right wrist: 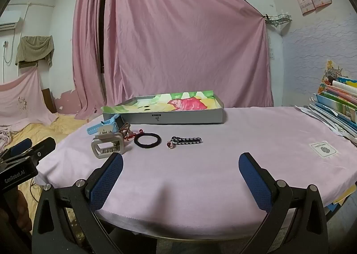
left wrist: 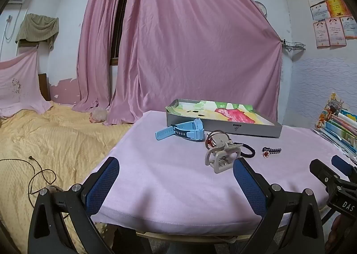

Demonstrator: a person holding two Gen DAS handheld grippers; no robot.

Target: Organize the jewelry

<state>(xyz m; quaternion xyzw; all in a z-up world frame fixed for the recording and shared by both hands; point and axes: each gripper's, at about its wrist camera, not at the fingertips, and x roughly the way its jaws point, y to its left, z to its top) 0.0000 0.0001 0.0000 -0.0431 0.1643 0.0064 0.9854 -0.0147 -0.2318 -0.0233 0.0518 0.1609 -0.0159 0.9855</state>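
Note:
On the pink-covered table [right wrist: 223,164] stands a grey shallow box [right wrist: 178,116] [left wrist: 223,125] lined with colourful paper. In front of it lie a light-blue watch [left wrist: 180,131] [right wrist: 104,125], a beige hair claw clip [left wrist: 222,157] [right wrist: 107,144], a black hair tie [right wrist: 147,139] [left wrist: 246,151], a red string bracelet [right wrist: 131,135] and a braided dark bracelet with a red bead [right wrist: 185,141] [left wrist: 271,151]. My left gripper [left wrist: 176,169] is open near the table's front edge, just short of the clip. My right gripper [right wrist: 180,164] is open too, nothing between its fingers.
A stack of colourful books [right wrist: 337,106] [left wrist: 339,127] sits at the table's right edge. A bed with a yellow cover [left wrist: 44,142] and a loose cable [left wrist: 38,173] lies to the left. Pink curtains [left wrist: 178,42] hang behind. A white label [right wrist: 323,149] lies on the cloth.

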